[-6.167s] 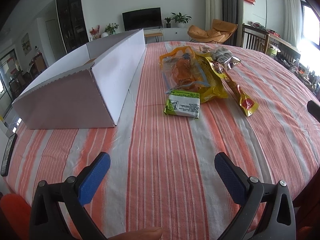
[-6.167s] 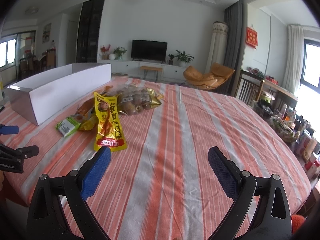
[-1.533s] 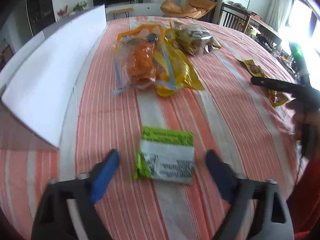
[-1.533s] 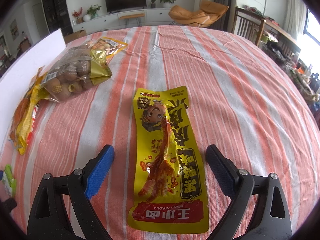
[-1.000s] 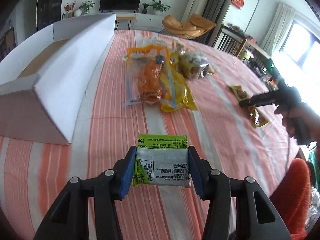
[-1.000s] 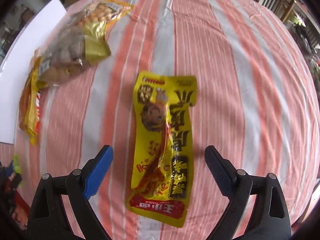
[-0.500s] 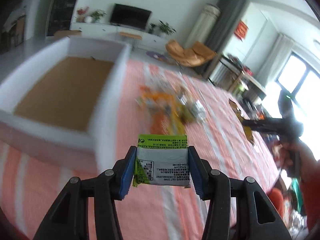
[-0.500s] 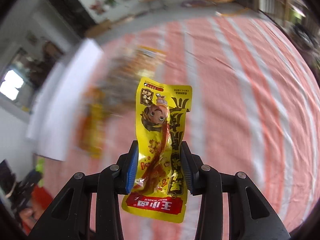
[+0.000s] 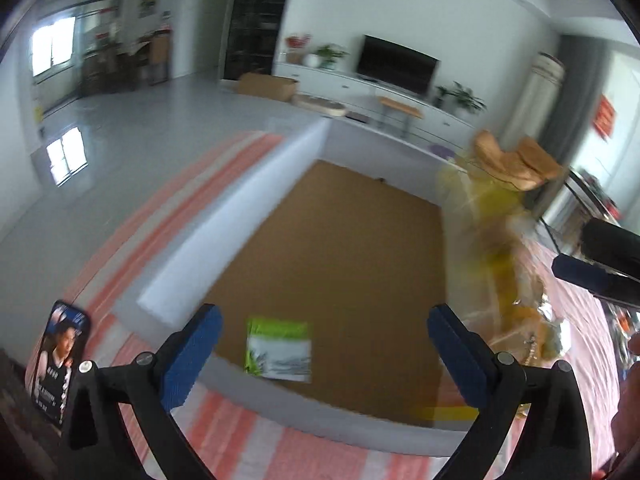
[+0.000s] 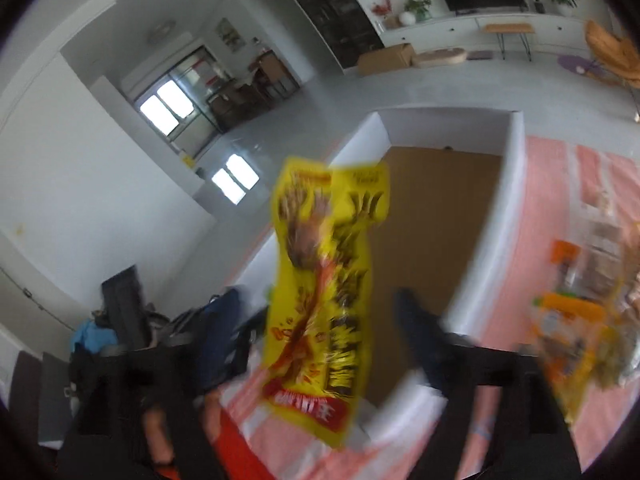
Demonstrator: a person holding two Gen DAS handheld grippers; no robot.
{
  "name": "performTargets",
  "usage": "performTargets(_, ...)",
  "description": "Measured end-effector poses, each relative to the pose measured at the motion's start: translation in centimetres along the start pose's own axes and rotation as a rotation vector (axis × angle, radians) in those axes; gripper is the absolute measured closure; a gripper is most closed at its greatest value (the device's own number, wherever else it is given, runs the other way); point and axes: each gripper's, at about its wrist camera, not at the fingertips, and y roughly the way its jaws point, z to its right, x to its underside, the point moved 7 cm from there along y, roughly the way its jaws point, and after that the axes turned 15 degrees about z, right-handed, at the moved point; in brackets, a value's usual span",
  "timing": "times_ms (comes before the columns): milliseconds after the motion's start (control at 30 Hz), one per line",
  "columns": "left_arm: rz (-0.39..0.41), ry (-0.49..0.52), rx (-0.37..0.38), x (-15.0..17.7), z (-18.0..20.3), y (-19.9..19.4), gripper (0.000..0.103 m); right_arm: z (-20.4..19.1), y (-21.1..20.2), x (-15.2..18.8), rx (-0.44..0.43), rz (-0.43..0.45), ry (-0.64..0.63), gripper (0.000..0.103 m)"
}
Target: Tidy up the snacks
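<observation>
In the left wrist view my left gripper (image 9: 322,356) hangs over the near end of the white box (image 9: 256,208), jaws opening wide, nothing between the pads. The green-and-white packet (image 9: 279,350) lies blurred on the box's brown floor (image 9: 344,240), just left of centre. My right gripper (image 10: 320,340) is above the box's near end (image 10: 404,404). Its jaws are opening. The long yellow packet (image 10: 324,300) hangs loose and blurred between them, and neither pad presses on it. A dark finger of the right gripper (image 9: 600,264) pokes in from the right of the left wrist view.
The remaining snack bags (image 10: 580,320) lie in a blurred heap on the striped tablecloth (image 10: 540,208) right of the box, seen too as a yellow smear (image 9: 504,240). A phone (image 9: 60,360) rests by the table's left edge. Part of a hand (image 9: 628,412) shows lower right.
Both grippers swung left over the box and let go. The green packet dropped from the left jaws onto the box floor. The yellow packet has come free of the right pads.
</observation>
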Motion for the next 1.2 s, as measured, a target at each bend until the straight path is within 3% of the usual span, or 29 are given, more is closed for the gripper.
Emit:
performTargets(100,0.013,-0.029,0.01,1.7,-0.6,-1.2,0.002,1.9,1.6,0.3,0.036,0.041,0.031,0.016)
performTargets(200,0.037,-0.028,0.07,3.4,0.9,-3.7,0.002,5.9,-0.4,1.6,0.106,0.086,-0.019,0.016)
performTargets(300,0.041,0.011,0.203,5.9,4.9,-6.9,0.002,11.0,-4.7,4.7,0.258,0.116,-0.178,0.016)
performTargets(400,0.01,0.094,0.375,10.2,11.2,-9.9,0.001,19.3,-9.3,8.9,0.492,0.083,-0.349,0.016)
performTargets(533,-0.143,0.228,0.548,17.4,19.5,-10.6,0.001,29.2,-14.9,12.9,0.728,-0.022,-0.368,0.016)
performTargets(633,-0.233,0.336,0.555,22.3,23.6,-9.4,0.001,34.2,-18.0,14.1,0.812,-0.019,-0.287,0.016)
performTargets(733,-0.295,0.448,0.505,25.8,25.7,-6.3,0.001,36.8,-19.6,14.1,0.853,0.002,-0.219,0.016)
performTargets(833,-0.269,0.505,0.436,26.3,26.5,-3.3,0.001,35.6,-20.8,14.5,0.854,0.033,-0.183,0.015)
performTargets(933,-0.23,0.5,0.38,26.1,26.3,-2.1,0.001,34.8,-22.8,15.8,0.841,0.047,-0.151,0.013)
performTargets(1067,-0.217,0.479,0.372,25.5,25.9,-1.6,0.001,34.4,-24.3,16.8,0.797,0.054,-0.061,0.007)
performTargets(1200,-0.217,0.485,0.374,25.6,25.1,-2.5,0.001,34.0,-25.1,16.7,0.816,0.056,-0.06,0.006)
